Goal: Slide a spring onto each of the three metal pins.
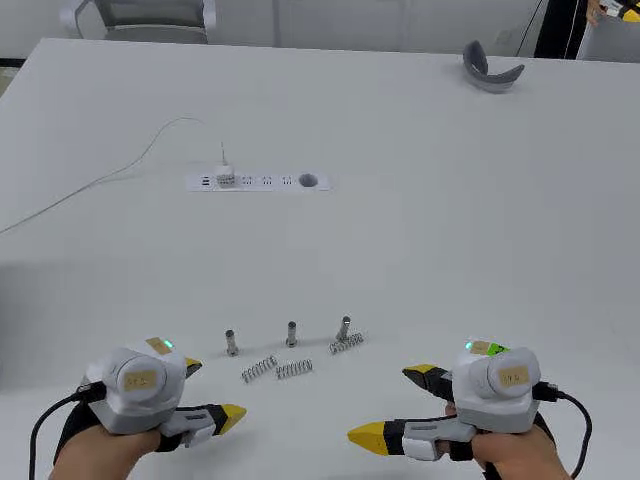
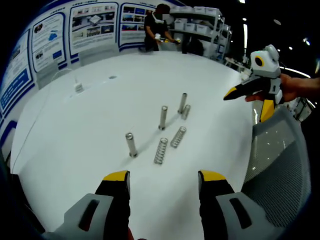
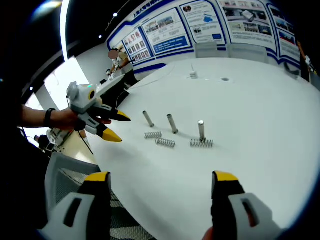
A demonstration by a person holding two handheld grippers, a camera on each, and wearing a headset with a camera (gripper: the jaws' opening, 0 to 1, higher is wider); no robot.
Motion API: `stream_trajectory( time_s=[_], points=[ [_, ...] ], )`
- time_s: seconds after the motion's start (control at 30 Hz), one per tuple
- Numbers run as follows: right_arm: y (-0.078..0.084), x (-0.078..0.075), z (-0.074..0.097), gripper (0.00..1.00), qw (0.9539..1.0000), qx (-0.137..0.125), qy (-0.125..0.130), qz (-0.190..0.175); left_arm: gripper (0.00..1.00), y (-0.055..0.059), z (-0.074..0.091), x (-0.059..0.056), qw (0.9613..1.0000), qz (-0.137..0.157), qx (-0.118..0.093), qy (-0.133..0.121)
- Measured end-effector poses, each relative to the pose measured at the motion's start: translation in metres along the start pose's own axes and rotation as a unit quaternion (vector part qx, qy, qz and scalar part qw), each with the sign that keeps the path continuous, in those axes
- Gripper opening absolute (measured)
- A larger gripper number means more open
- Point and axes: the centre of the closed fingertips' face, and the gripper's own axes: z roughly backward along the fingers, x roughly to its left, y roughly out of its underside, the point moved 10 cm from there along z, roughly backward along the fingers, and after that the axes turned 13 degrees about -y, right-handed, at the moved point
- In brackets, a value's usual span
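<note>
Springs lie loose on the white table (image 1: 450,220) and all 3 pins are bare.

In the head view the left pin (image 1: 231,343), middle pin (image 1: 291,334) and right pin (image 1: 344,328) stand upright in a row near the person. The left spring (image 1: 259,369) and middle spring (image 1: 294,369) lie side by side just nearer than the left 2 pins. The right spring (image 1: 346,343) lies at the foot of the right pin. The left gripper (image 1: 212,390) and right gripper (image 1: 390,404) hover at the near edge, each with its jaws apart and nothing between them. A power strip (image 1: 257,181) lies far behind the pins.

In the left gripper view its own jaws stand wide and point at the row. The left pin (image 2: 131,144) is nearest and the right pin (image 2: 182,103) farthest, and the right gripper (image 2: 247,103) is at the right with its jaws spread.

In the right gripper view its own jaws also gape. The right pin (image 3: 201,130) is nearest with the right spring (image 3: 201,143) beside its foot. The left gripper (image 3: 117,128) is at the left, with its jaws parted.
</note>
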Motion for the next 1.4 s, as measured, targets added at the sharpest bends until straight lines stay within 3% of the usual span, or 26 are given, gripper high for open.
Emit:
stream_trajectory(
  time_s=[0.3,1.0,1.27,1.4],
  points=[
    [0.004,0.000,0.000,0.84,1.0000,-0.002,0.000,-0.006,0.51,-0.005,-0.018,-0.005,0.9999,0.009,0.001,0.007],
    [0.008,0.002,0.001,0.84,0.9999,-0.003,-0.001,-0.011,0.30,-0.006,-0.054,-0.011,0.9994,0.030,0.019,-0.001],
    [0.009,0.003,0.000,0.84,0.9999,-0.001,-0.002,-0.012,0.20,-0.001,-0.062,-0.014,0.9991,0.019,0.030,-0.020],
    [0.010,0.003,0.000,0.84,0.9999,-0.002,-0.001,-0.014,0.12,-0.002,-0.060,-0.011,0.9986,0.025,0.026,-0.038]
  ],
)
